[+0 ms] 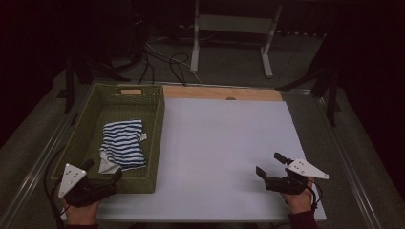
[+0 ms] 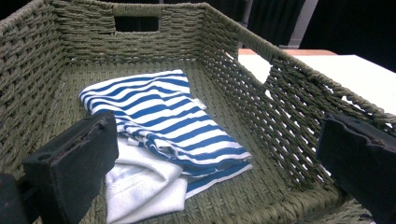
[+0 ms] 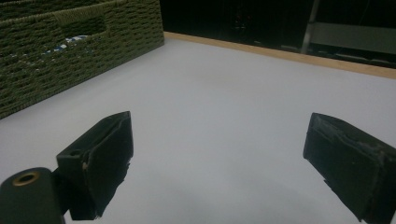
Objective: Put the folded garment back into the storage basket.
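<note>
A green woven basket (image 1: pixel 157 119) stands on the left of the table. Inside it lies a folded blue-and-white striped cloth (image 1: pixel 123 140) on top of a white cloth (image 1: pixel 106 163). The striped cloth (image 2: pixel 163 116) and white cloth (image 2: pixel 144 186) lie just beyond my left gripper's jaws in the left gripper view. My left gripper (image 1: pixel 102 171) hovers open over the basket's near end, holding nothing. On the white table surface (image 1: pixel 215 143) at the right front, my right gripper (image 1: pixel 270 164) is open and empty, pointing left and away.
The basket's side wall (image 3: pixel 70 51) with a handle hole stands far left in the right gripper view. A wooden strip (image 1: pixel 222 93) runs along the table's far edge. Behind the table stands a white frame (image 1: pixel 234 33) with cables on the floor.
</note>
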Demonstrator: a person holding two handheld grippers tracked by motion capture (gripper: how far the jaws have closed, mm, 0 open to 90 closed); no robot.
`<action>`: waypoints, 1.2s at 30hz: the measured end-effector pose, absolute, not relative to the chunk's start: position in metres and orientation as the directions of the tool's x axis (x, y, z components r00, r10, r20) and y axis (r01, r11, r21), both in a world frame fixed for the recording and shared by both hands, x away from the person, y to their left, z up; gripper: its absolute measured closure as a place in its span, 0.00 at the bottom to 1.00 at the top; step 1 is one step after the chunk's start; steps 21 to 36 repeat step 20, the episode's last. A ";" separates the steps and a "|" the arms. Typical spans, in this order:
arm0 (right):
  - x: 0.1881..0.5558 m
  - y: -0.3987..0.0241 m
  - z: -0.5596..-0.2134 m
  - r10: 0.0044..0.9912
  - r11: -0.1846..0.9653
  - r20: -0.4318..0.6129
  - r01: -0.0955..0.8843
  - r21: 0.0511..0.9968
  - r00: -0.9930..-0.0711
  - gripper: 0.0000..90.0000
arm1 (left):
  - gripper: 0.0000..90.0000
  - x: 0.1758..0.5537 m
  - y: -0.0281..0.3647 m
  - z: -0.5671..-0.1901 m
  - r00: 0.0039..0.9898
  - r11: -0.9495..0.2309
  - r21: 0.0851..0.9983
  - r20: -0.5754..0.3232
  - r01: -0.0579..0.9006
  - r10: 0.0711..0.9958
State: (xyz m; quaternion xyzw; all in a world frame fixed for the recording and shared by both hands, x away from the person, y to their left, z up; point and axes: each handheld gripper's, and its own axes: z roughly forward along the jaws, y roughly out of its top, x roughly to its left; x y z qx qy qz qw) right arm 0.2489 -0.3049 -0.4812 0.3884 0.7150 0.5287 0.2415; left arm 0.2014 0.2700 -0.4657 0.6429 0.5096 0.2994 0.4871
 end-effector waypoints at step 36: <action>0.244 -0.308 -0.481 0.808 0.158 0.037 0.277 0.948 -0.589 0.09 | 0.00 0.202 0.269 -0.466 0.294 -0.002 0.933 -0.111 0.360 0.949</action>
